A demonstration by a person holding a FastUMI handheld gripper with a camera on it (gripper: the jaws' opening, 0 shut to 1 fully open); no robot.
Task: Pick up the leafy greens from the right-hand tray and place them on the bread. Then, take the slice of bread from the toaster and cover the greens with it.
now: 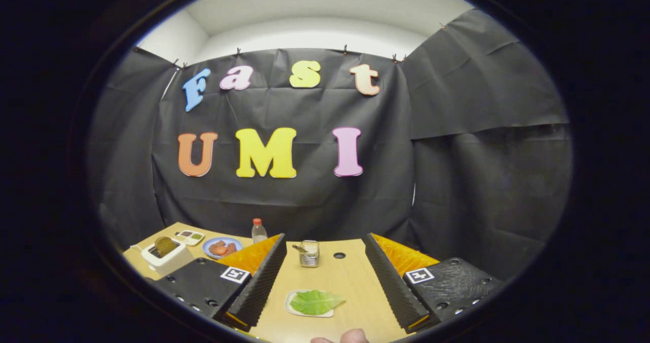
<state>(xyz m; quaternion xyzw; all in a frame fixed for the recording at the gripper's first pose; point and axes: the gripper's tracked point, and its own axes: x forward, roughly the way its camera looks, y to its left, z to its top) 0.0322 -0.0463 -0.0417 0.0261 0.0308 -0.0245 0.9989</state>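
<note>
1. Gripper (325,287): I see its two fingers spread wide, nothing between the pads. I judge they are held apart and level so the leaf can pass between them on approach.

2. Leafy greens (316,302): one broad, flat leaf, pale green with a lighter centre rib and a pointed tip turned toward the right finger. It lies between the fingers, near their bases, touching neither.

3. Tray (289,305): small and pale, under the leaf; the leaf overhangs its edge on the side of the right finger. That overhang looks like the easiest place to pinch, in my judgement.

4. Table (350,282): light wood, bearing everything listed here.

5. Metal holder (309,253): ahead of the fingers, roughly on the centre line, with a utensil handle sticking out. It sits well beyond the leaf.

6. Toaster (163,254): white, beyond the left finger, with a brown slice of bread (164,245) standing in its slot, upright so it can be lifted out later.

7. Blue plate (222,247): just past the toaster, holding reddish pieces I cannot identify.

8. Bottle (259,229): clear with a red cap, beyond the left fingertip.

9. Fingertips of a person (348,336): at the table's near edge, behind the tray.

10. Status: greens not yet gripped.
</note>
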